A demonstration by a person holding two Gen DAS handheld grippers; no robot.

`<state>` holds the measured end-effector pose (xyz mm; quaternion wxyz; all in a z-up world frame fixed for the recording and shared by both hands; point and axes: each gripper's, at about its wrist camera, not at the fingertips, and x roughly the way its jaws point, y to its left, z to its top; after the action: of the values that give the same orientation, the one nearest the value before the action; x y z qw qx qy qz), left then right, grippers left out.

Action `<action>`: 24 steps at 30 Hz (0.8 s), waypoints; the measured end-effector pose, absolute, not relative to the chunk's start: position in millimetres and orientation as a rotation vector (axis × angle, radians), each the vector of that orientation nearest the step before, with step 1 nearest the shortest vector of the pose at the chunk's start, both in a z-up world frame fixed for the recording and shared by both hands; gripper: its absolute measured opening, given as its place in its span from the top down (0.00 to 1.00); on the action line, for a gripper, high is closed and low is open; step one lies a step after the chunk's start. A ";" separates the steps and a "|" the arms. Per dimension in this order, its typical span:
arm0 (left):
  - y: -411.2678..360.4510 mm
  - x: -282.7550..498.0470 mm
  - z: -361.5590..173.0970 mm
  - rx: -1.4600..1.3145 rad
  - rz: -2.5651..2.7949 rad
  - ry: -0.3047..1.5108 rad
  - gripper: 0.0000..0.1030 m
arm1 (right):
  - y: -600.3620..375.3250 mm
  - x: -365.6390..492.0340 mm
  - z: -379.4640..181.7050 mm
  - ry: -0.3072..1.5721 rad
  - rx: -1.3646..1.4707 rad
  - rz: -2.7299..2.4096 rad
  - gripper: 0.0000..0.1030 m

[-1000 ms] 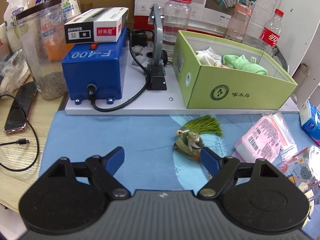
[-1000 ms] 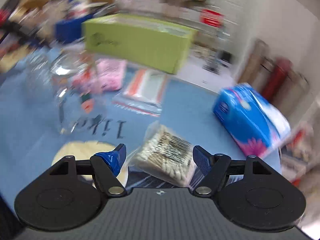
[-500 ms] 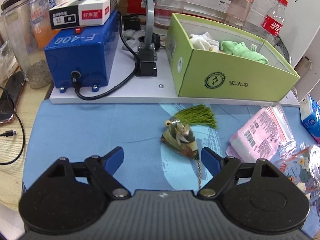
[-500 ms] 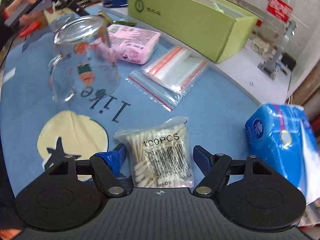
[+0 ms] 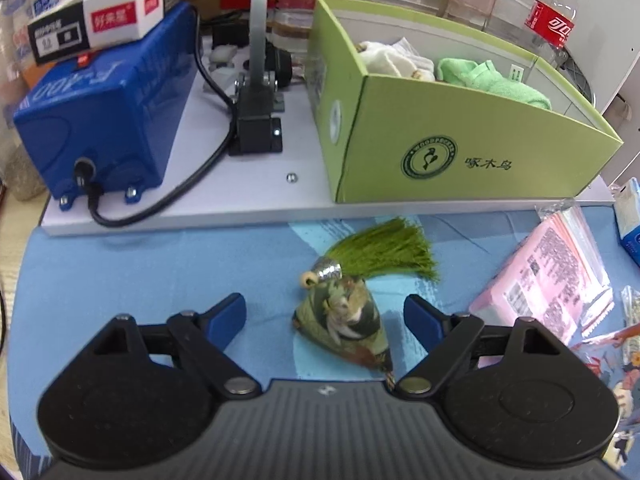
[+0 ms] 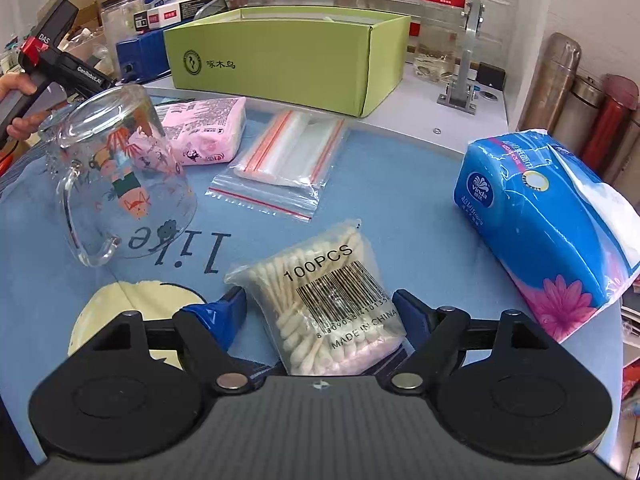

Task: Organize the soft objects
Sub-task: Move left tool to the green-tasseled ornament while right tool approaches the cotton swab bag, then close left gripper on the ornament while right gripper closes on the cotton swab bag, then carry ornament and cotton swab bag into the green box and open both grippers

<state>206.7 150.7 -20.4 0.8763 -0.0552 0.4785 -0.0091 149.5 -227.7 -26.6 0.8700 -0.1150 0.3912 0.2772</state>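
A small green brocade sachet (image 5: 344,320) with a green tassel (image 5: 384,252) lies on the blue mat. My left gripper (image 5: 324,308) stands open around it, one blue finger on each side, neither touching. Behind it is the green cardboard box (image 5: 460,160), holding a white cloth (image 5: 392,60) and a green towel (image 5: 488,80). In the right wrist view a clear bag of cotton swabs (image 6: 328,300) lies between the fingers of my right gripper (image 6: 320,300), whose jaws are opening and not pressing on it.
A glass mug (image 6: 120,168) lies tipped on the mat at the left, with a pink pack (image 6: 204,136) and zip bags (image 6: 288,160) beyond it. A blue tissue pack (image 6: 540,216) sits at the right. A blue machine (image 5: 100,112) with a cable stands left of the box.
The left gripper has moved forward and down, so the sachet now sits between its fingers. The right gripper has settled over the cotton swab bag, and its jaws have widened.
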 end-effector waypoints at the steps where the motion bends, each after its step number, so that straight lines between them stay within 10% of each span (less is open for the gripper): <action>1: 149.2 207.6 -20.8 -0.102 -0.014 0.994 0.17 | -227.0 149.7 -27.4 0.815 -0.232 0.569 0.34; 8: 139.2 199.3 -24.0 0.010 -0.017 0.972 0.28 | -223.8 134.8 -36.0 0.726 -0.173 0.483 0.29; 13: 144.8 191.0 -16.0 -0.030 -0.033 0.957 0.62 | -221.5 134.2 -34.3 0.731 -0.158 0.452 0.31; 17: 156.5 170.7 -5.8 -0.087 -0.021 0.922 0.63 | -218.5 129.3 -27.0 0.735 -0.149 0.439 0.73; 24: 170.3 131.7 34.2 -0.158 -0.085 0.838 0.63 | -211.3 104.5 -2.3 0.679 -0.162 0.454 0.76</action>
<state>131.7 170.3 34.2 0.9096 -0.0765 0.4062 -0.0414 104.5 -211.3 -2.3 0.9145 -0.0789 0.3299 0.2207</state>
